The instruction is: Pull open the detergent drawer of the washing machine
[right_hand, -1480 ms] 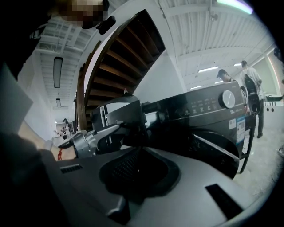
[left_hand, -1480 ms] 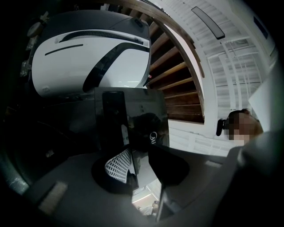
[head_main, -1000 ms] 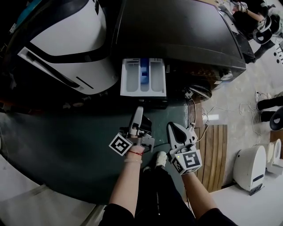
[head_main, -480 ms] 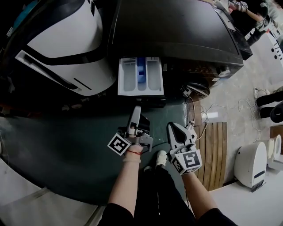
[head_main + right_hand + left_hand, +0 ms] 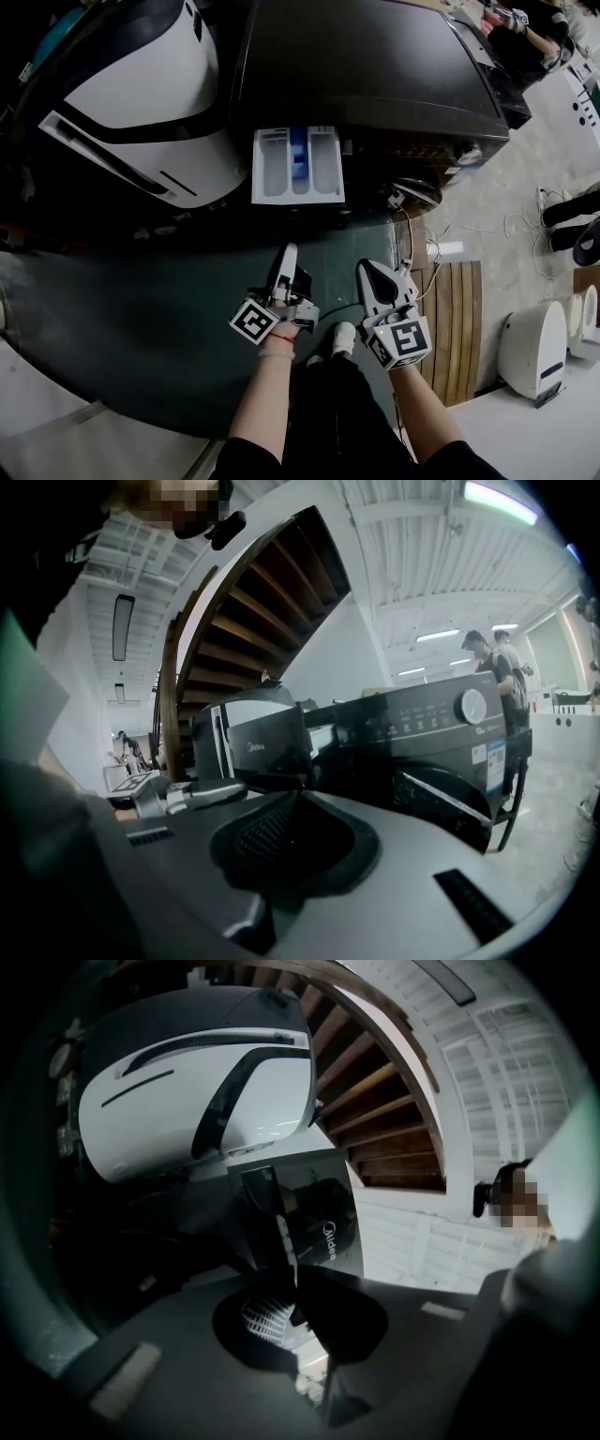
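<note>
My left tool [image 5: 286, 255] had just been closing, and its jaws stood nearly together on nothing. My right tool [image 5: 366, 270] was closed and empty as well. Both hung low in front of the washing machine [image 5: 375, 66], well short of it. The detergent drawer [image 5: 298, 167] stood pulled out from the front with its compartments showing, up ahead of the left tool and clear of it. I judged the pull done. The careful move was to back off straight without nudging the drawer front inward.
</note>
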Demonstrator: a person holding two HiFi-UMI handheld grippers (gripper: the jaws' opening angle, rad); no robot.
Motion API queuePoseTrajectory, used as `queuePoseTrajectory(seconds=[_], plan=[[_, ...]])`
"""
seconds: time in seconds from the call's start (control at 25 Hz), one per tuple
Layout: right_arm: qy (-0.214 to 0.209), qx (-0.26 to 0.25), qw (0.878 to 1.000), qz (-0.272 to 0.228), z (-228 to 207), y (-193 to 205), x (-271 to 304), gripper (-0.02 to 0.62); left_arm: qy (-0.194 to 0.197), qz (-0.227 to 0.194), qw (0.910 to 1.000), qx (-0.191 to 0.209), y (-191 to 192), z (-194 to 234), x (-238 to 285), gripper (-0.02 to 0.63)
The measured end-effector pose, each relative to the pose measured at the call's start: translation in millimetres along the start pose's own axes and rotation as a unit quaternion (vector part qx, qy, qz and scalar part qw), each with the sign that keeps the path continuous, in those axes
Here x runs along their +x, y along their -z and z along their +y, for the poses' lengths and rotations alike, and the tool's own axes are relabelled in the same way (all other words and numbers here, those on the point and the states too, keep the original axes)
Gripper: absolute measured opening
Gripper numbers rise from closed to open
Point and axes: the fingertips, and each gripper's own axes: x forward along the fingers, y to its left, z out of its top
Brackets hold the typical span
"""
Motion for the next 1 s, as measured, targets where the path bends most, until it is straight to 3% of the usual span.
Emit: queuePoseTrajectory(seconds=[0.12,0.24,0.4,0.56,0.8,1.0], plan=[[-0.002,-0.008,1.000,-0.002,1.3,-5.8,-2.7,0.014,-0.029,0.025,0.9985,0.040,-1.1,0.6,-6.7,0.009],[-0.008,0.000,1.000,-0.007,6.7,-15.5,-5.9,0.014,-0.059,0.047,0.9894,0.124,-12.1,-8.5,-14.5,0.009],[-0.018,-0.004,1.000,-0.020,12.7,-32.7,-10.0,0.012,-0.086,0.080,0.9686,0.219,-22.6,-25.0,-20.5,0.009],[-0.022,-0.012,0.999,-0.022,17.2,-46.2,-15.0,0.012,-0.090,0.111,0.9503,0.277,-27.7,-46.9,-23.2,0.009],[-0.025,-0.020,0.999,-0.031,23.8,-66.2,-22.9,0.012,-0.107,0.131,0.9116,0.375,-38.3,-71.6,-29.6,0.009],[-0.031,-0.027,0.998,-0.038,29.3,-84.3,-30.7,0.012,-0.113,0.143,0.8842,0.430,-42.8,-93.1,-33.6,0.009]])
